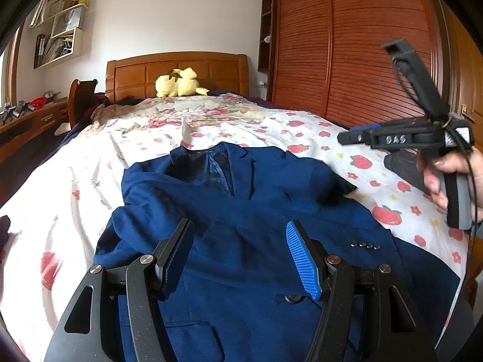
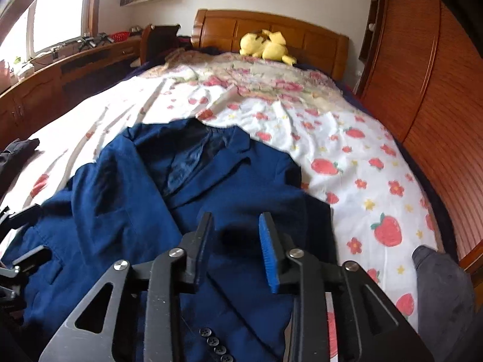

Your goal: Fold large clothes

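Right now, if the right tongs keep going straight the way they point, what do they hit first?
Most likely the navy blazer. The right tongs stand open with nothing between them, tilted down over the blazer's folded-over sleeve, so they would probably meet that blue fabric before the strawberry bedsheet. How far above it they are is unclear.

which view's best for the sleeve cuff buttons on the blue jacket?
Left wrist view: all four sleeve cuff buttons sit sharp and unobstructed on the blue jacket. In the right wrist view they lie at the bottom edge, between the gripper's arms and partly hidden.
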Demonstrator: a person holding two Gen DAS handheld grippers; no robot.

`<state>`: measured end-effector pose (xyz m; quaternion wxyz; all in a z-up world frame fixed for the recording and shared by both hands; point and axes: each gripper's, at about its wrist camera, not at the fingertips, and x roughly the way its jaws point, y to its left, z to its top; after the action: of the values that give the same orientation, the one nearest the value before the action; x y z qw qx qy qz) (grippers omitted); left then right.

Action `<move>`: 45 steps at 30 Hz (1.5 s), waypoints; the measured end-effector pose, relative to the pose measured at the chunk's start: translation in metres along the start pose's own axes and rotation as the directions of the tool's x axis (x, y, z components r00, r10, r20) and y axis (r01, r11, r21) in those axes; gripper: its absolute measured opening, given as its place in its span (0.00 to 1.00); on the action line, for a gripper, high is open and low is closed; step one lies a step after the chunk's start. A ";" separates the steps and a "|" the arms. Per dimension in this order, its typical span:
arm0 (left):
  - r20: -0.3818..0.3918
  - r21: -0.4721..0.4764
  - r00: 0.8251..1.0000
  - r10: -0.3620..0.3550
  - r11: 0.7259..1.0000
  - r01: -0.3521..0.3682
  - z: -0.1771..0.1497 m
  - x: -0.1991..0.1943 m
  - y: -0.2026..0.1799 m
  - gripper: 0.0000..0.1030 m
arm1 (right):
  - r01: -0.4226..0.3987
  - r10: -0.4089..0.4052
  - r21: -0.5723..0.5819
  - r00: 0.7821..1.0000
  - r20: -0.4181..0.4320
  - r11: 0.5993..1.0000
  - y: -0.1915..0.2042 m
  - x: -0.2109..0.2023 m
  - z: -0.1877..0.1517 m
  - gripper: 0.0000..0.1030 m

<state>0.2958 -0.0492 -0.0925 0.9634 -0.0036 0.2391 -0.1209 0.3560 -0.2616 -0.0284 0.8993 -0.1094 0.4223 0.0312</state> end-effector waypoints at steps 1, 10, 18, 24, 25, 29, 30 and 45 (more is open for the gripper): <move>0.001 0.001 1.000 0.001 1.000 -0.001 0.000 0.000 -0.001 0.64 | 0.002 -0.002 -0.001 1.000 0.008 1.000 0.000 -0.001 0.001 0.40; -0.016 0.005 1.000 0.007 1.000 -0.007 0.000 0.004 -0.001 0.64 | 0.059 -0.057 0.038 0.996 -0.075 0.998 -0.039 0.049 0.001 0.42; -0.016 0.021 1.000 0.009 1.000 -0.009 0.000 0.005 -0.003 0.64 | 0.102 -0.066 0.143 0.969 -0.236 0.984 -0.089 0.116 -0.028 0.59; -0.018 0.018 1.000 0.006 1.000 -0.006 0.000 0.004 -0.001 0.64 | 0.151 -0.086 0.196 0.948 -0.308 0.969 -0.112 0.148 -0.051 0.66; -0.017 0.016 1.000 0.006 1.000 -0.005 0.000 0.004 0.000 0.64 | 0.162 -0.089 0.216 0.946 -0.313 0.963 -0.118 0.151 -0.054 0.67; -0.023 0.005 1.000 0.003 1.000 -0.002 -0.001 0.005 0.002 0.64 | 0.222 -0.120 0.260 0.926 -0.358 0.940 -0.138 0.163 -0.062 0.67; -0.025 0.002 1.000 0.000 1.000 0.000 -0.001 0.006 0.002 0.64 | 0.225 -0.115 0.276 0.924 -0.366 0.934 -0.142 0.165 -0.063 0.67; -0.008 0.025 0.999 0.031 0.999 -0.031 -0.002 0.000 -0.001 0.64 | 0.122 -0.057 0.192 0.948 -0.312 0.974 -0.105 0.133 -0.051 0.13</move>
<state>0.2942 -0.0498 -0.0941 0.9641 0.0127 0.2417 -0.1091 0.4188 -0.3800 -0.1438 0.8303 -0.0373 0.5514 -0.0715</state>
